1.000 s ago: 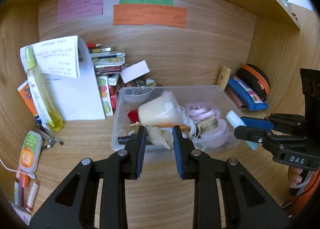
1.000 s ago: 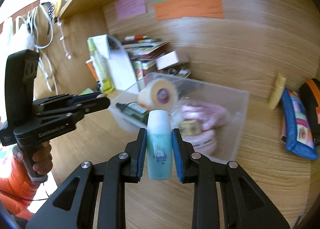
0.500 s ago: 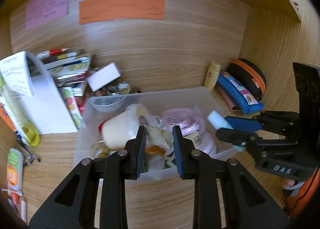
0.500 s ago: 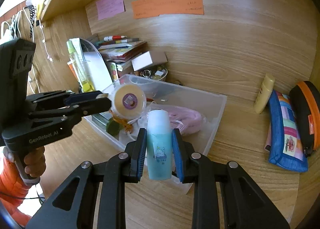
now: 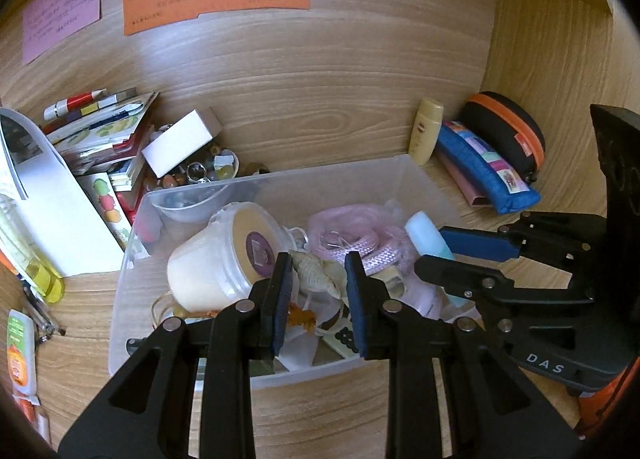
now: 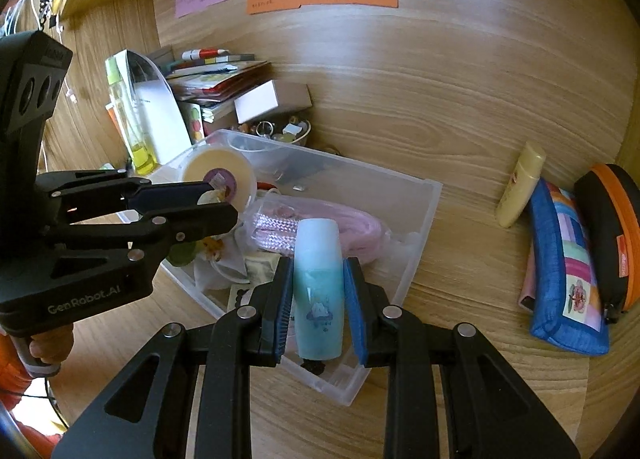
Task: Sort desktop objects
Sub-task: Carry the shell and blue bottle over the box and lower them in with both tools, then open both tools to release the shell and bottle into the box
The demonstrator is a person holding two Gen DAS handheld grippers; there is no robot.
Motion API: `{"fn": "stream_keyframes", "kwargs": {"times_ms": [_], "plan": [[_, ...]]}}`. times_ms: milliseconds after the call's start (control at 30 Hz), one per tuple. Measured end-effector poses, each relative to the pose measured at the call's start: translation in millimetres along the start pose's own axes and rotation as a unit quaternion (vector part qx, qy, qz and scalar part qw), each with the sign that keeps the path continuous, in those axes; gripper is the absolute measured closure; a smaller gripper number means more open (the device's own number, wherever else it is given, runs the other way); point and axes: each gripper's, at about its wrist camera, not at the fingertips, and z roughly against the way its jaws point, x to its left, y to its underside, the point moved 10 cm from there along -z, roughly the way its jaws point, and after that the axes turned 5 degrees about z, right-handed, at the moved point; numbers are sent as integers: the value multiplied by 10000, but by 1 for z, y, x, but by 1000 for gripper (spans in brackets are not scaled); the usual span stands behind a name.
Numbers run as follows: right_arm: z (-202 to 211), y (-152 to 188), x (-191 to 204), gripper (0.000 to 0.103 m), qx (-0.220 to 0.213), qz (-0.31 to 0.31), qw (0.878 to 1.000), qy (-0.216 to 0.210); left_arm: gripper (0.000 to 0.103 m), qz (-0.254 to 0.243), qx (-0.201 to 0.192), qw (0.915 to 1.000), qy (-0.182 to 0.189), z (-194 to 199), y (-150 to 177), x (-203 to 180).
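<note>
A clear plastic bin (image 5: 420, 179) (image 6: 424, 219) sits on the wooden desk, holding a cream jar (image 5: 224, 255) (image 6: 218, 175), pink cord (image 5: 360, 243) (image 6: 320, 223) and other small items. My left gripper (image 5: 318, 279) (image 6: 224, 201) is over the bin, shut on a small beige shell-like object (image 5: 316, 273). My right gripper (image 6: 318, 291) (image 5: 436, 249) is shut on a light blue bottle (image 6: 318, 291) (image 5: 426, 233), held above the bin's near right side.
A yellow tube (image 6: 520, 189), a blue pencil case (image 6: 568, 267) and a black-and-orange case (image 6: 612, 231) lie right of the bin. Books (image 5: 100, 131), a white box (image 5: 180, 143), a bowl of trinkets (image 5: 200, 175) and papers (image 5: 52, 207) crowd the left.
Both grippers have moved forward over the bin, each keeping its object. The blue bottle now hangs above the bin's contents beside the pink cord.
</note>
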Motion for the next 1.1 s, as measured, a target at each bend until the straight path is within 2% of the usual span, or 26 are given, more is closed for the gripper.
{"fn": "stream_keyframes", "kwargs": {"times_ms": [567, 700, 767, 900, 967, 1100], "plan": [[6, -3, 0, 80, -67, 282, 9992, 258, 76, -86, 7, 10000, -4, 1, 2, -1], [12, -4, 1, 74, -121, 320, 9990, 283, 75, -41, -31, 10000, -19, 7, 3, 1], [15, -5, 2, 71, -156, 336, 9988, 311, 68, -20, -60, 10000, -36, 10, 4, 3], [22, -7, 5, 65, -240, 369, 9984, 349, 62, -23, -146, 9999, -54, 20, 5, 3], [26, -7, 7, 63, -276, 385, 9982, 371, 54, -40, -216, 9997, -85, 25, 5, 3], [34, -8, 12, 56, -348, 430, 9976, 419, 52, -89, -348, 9993, -115, 35, 3, 0]]}}
